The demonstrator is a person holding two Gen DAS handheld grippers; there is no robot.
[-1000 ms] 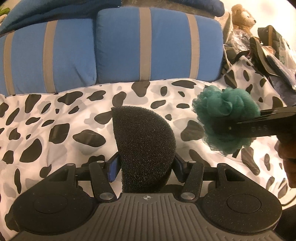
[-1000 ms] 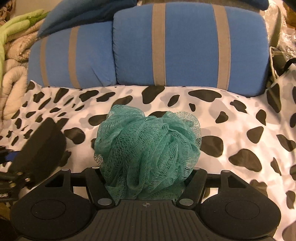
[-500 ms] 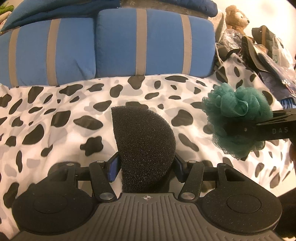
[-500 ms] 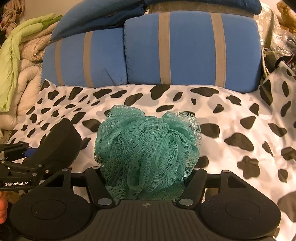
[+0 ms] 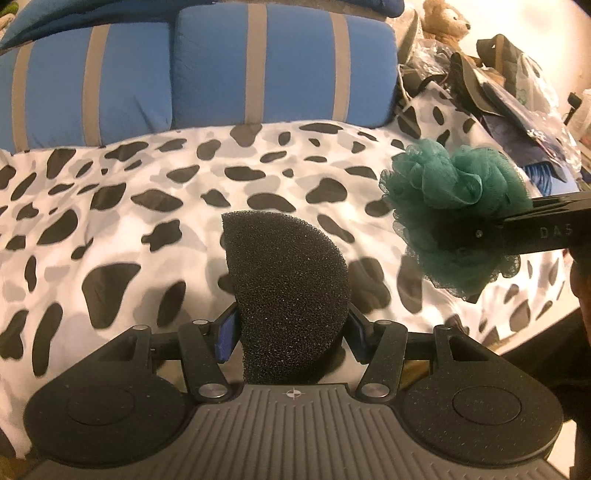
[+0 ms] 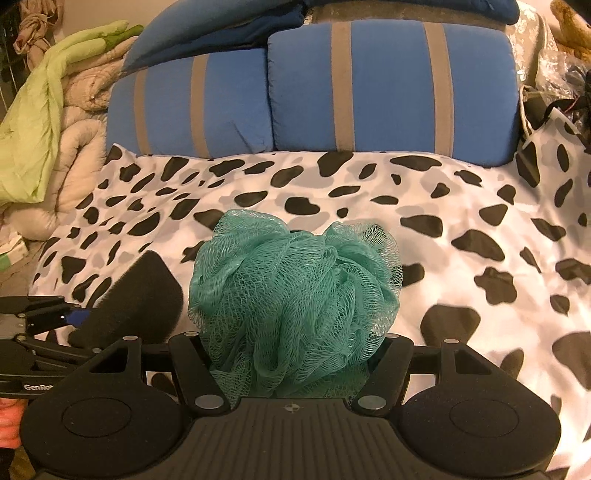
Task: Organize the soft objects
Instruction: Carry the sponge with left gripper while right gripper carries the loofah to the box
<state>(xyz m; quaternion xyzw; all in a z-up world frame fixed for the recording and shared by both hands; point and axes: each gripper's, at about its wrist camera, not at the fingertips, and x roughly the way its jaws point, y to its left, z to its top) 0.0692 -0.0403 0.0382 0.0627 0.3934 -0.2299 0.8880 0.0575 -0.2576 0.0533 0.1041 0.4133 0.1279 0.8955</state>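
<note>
My left gripper (image 5: 291,328) is shut on a black half-round foam sponge (image 5: 288,288) and holds it above the cow-print bed cover (image 5: 147,206). My right gripper (image 6: 295,350) is shut on a teal mesh bath pouf (image 6: 295,295), also held above the cover. In the left wrist view the pouf (image 5: 454,206) and the right gripper (image 5: 524,232) show at the right. In the right wrist view the black sponge (image 6: 144,295) and the left gripper (image 6: 40,321) show at the lower left. The fingertips of both grippers are hidden by what they hold.
Two blue pillows with tan stripes (image 6: 388,85) lie along the back of the bed. Green and beige blankets (image 6: 48,122) are piled at the left. A teddy bear (image 5: 443,22) and a heap of bags and clothes (image 5: 517,92) lie at the right.
Both grippers have pulled back and risen from the bed with their objects still held. More of the cover and the surroundings now show.
</note>
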